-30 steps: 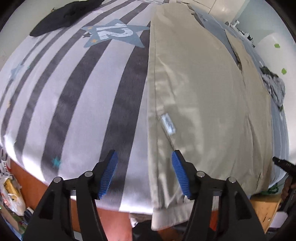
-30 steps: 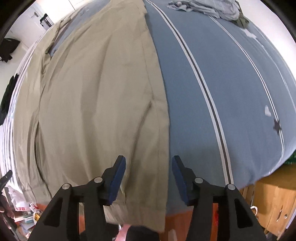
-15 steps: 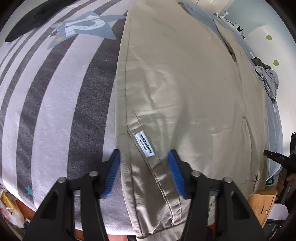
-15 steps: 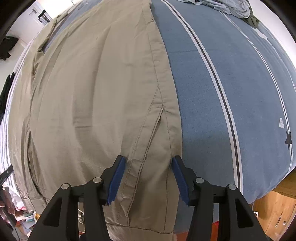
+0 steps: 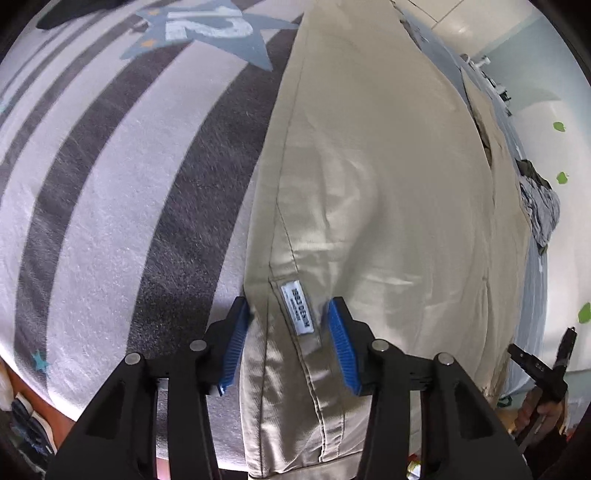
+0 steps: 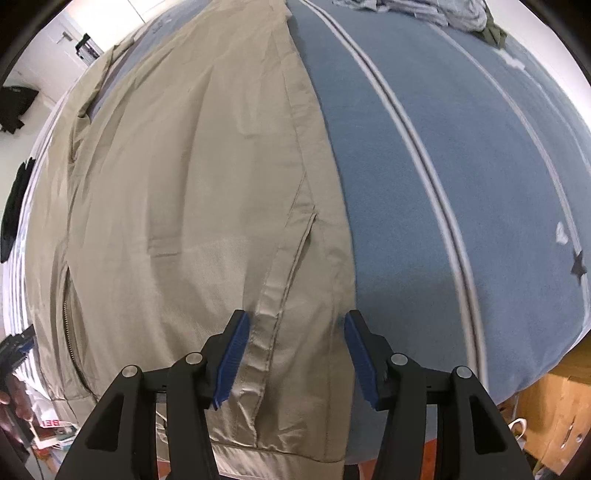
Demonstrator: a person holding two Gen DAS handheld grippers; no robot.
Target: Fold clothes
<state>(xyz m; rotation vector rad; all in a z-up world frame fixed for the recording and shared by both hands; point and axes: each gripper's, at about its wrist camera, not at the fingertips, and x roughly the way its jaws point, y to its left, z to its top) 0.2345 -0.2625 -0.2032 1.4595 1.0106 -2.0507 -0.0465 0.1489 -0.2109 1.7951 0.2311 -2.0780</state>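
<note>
Beige trousers (image 5: 388, 184) lie flat on the bed, waist end toward me. My left gripper (image 5: 290, 339) points down at their left waist edge. Its blue pads (image 5: 236, 332) straddle the cloth and a white label (image 5: 297, 308), without pinching it. In the right wrist view the trousers (image 6: 184, 184) fill the left half. My right gripper (image 6: 297, 350) stands open over their right edge. A pocket seam (image 6: 295, 251) runs down between its pads. The zip (image 6: 68, 325) shows at the far left. The right gripper (image 5: 543, 369), held in a hand, also shows at the left wrist view's right edge.
A grey and white striped blanket (image 5: 110, 184) with a blue star (image 5: 207, 29) lies left of the trousers, with a black garment (image 5: 74, 11) beyond. The blue bedcover (image 6: 461, 184) lies to the right, with crumpled grey clothes (image 6: 424, 11) at its far end. A wooden cabinet (image 6: 554, 424) stands below the bed edge.
My left gripper slid from the striped blanket onto the trousers' left edge, came down closer, and its jaws narrowed around the label. My right gripper came slightly nearer the right edge.
</note>
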